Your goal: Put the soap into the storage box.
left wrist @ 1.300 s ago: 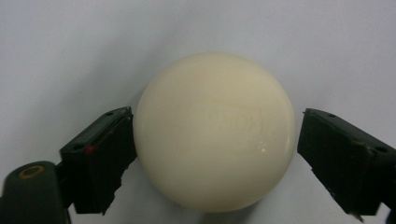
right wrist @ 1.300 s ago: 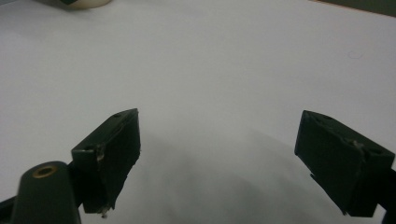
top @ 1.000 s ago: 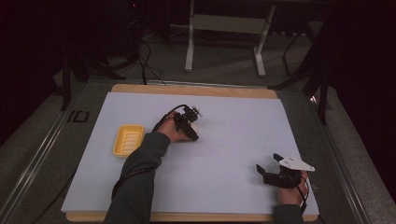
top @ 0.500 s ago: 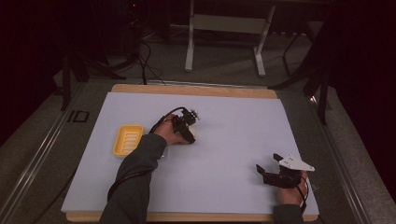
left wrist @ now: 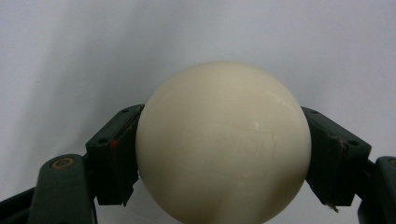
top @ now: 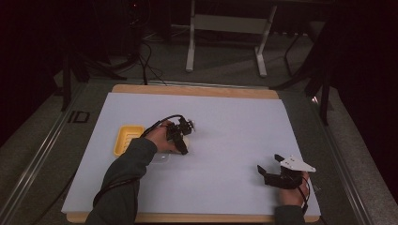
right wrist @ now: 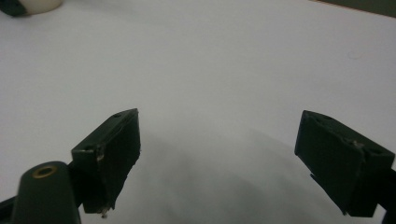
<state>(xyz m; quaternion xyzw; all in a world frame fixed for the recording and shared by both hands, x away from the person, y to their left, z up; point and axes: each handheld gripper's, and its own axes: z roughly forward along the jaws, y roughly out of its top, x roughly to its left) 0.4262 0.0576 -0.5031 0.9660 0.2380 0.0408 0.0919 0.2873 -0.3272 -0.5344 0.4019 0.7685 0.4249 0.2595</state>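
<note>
A smooth cream ball [left wrist: 219, 116] sits between the two black jaws of my left gripper [left wrist: 224, 158], and both pads press on its sides. These jaws have just been closing, with the ball between them. From above, the left gripper [top: 181, 137] hovers over the white mat just right of a yellow tray [top: 126, 139], and the ball [top: 186, 141] peeks out beneath it. My right gripper [top: 268, 174] rests near the mat's front right corner. In its own view the right gripper [right wrist: 217, 163] stands open, nothing between its jaws.
The white mat [top: 225, 122] covers a wooden board [top: 197, 89] on a grey table. A small clear piece [top: 161, 157] lies just in front of the yellow tray. Dark stands and cables fill the floor behind.
My left gripper has shifted toward the near side and a little left, closer to the yellow tray, carrying the ball. The right gripper has stayed put.
</note>
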